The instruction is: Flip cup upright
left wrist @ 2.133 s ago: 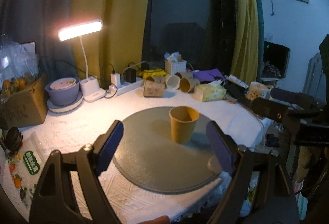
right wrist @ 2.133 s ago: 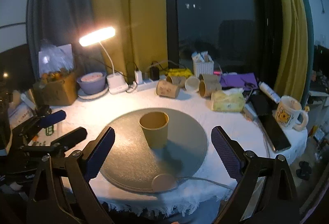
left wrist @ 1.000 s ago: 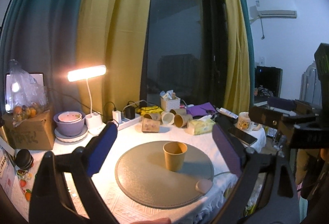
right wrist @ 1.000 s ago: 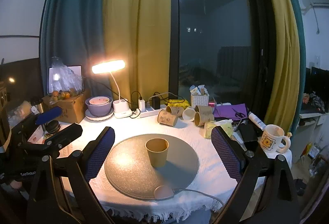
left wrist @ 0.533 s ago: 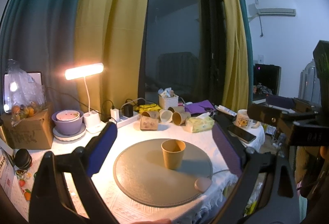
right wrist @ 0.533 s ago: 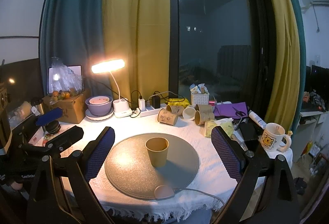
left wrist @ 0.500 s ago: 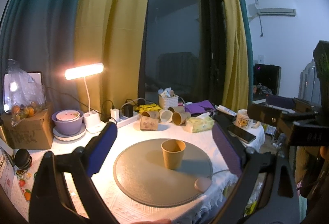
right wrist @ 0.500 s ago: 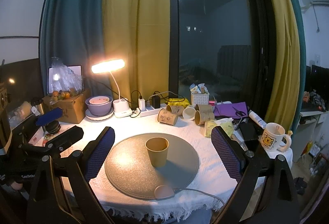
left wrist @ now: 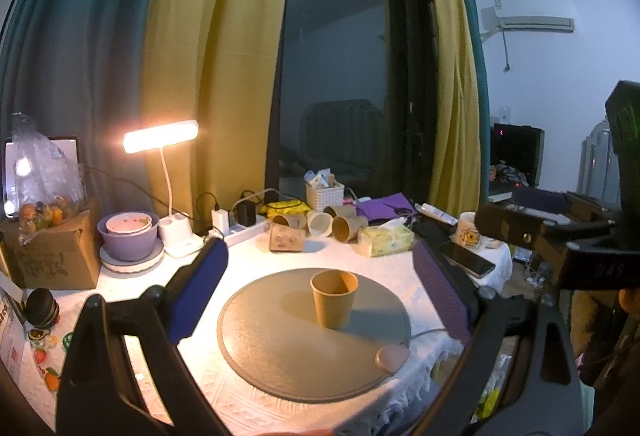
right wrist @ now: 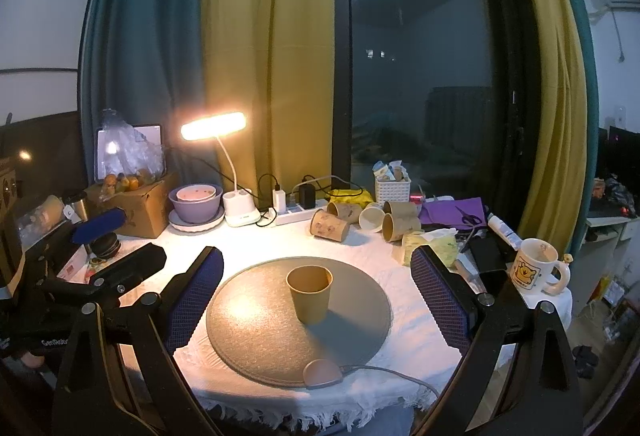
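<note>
A brown paper cup (left wrist: 333, 298) stands upright, mouth up, near the middle of a round grey mat (left wrist: 280, 348); it also shows in the right wrist view (right wrist: 309, 294) on the mat (right wrist: 256, 320). My left gripper (left wrist: 320, 276) is open and empty, held back from the table with the cup seen between its blue pads. My right gripper (right wrist: 316, 276) is open and empty, also held back, with the cup between its pads. The left gripper shows at the left of the right wrist view (right wrist: 120, 248).
Several paper cups (right wrist: 330, 224) lie on their sides at the back. A lit desk lamp (right wrist: 214, 125), purple bowl (right wrist: 196, 201), cardboard box (right wrist: 140, 209), power strip (right wrist: 294, 215), tissue pack (right wrist: 430, 244), phone (right wrist: 486, 256) and mug (right wrist: 534, 272) crowd the table edges.
Both grippers have pulled back and up from the table since two seconds ago; the cup looks smaller and stays upright on the mat. Little has changed in the last half second.
</note>
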Demonstrator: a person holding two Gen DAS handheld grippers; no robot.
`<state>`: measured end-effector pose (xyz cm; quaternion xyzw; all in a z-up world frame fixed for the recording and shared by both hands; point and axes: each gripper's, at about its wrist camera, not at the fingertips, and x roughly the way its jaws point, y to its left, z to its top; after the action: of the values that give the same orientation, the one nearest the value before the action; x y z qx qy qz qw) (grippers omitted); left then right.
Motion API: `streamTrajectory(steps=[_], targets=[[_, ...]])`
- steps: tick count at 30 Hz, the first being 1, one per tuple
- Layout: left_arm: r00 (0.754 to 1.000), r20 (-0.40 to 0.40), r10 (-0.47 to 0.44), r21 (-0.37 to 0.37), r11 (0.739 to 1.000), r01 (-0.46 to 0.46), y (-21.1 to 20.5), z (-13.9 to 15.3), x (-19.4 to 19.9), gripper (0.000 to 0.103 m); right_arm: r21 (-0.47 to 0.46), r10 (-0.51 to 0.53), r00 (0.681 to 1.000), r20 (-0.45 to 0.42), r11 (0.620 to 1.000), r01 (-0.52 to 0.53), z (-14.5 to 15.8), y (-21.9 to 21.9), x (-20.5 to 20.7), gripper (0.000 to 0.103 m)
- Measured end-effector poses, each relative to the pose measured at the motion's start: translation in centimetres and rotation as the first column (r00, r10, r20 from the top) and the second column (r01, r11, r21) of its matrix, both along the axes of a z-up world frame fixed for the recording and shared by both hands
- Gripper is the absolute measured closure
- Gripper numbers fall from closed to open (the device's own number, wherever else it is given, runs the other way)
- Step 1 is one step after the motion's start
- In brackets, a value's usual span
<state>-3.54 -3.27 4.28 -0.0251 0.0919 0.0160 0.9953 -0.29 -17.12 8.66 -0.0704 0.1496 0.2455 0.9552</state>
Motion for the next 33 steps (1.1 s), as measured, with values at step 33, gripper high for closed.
streamTrajectory(steps=[33], targets=[[1.0, -0.002, 0.001, -0.006, 1.0, -0.001, 0.21, 0.15, 0.12, 0.008, -0.003, 0.001, 1.0, -0.006, 1.0, -0.001, -0.31, 0.03, 0.11, 0.006]])
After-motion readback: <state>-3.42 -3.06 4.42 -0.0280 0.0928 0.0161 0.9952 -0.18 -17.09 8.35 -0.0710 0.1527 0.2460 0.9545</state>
